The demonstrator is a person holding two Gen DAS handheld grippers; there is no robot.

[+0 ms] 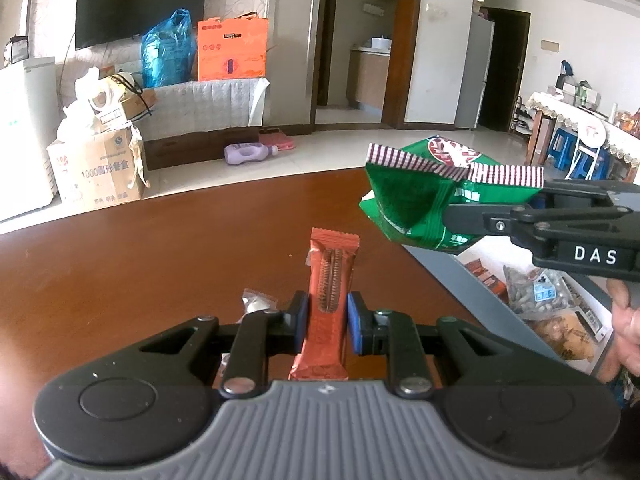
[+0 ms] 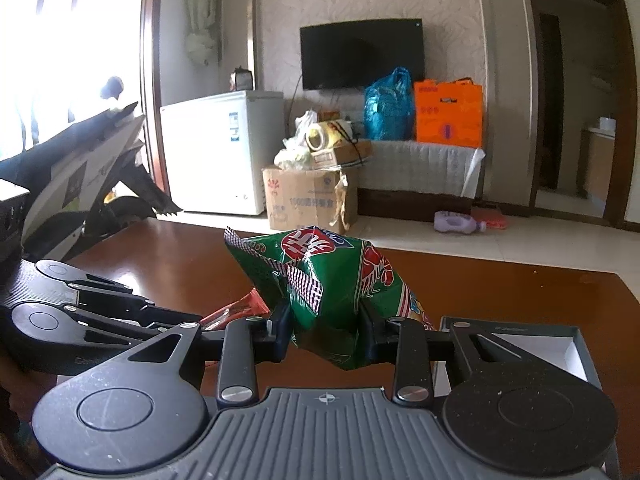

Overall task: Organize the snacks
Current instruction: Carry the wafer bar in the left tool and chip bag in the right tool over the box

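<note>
So the big brown wooden table (image 1: 120,264) is sitting in the middle of everything. Over its right edge there's a grey-walled box (image 1: 472,292) with a white inside, already holding a few snack packs, including a clear bag of what looks like seeds (image 1: 536,292). Just above the table, right next to that box, the right gripper (image 2: 324,320) is squeezing a crumpled green snack bag (image 2: 332,280) with a red logo, pads pressing into its sides, so the bag is hanging in the air. Nearer the table's front edge, the left gripper (image 1: 328,320) is pinching an orange-red cookie bar wrapper (image 1: 330,280) upright between its blue pads (image 1: 356,320). A tiny clear packet (image 1: 256,302) is lying on the table just left of that gripper.
</note>
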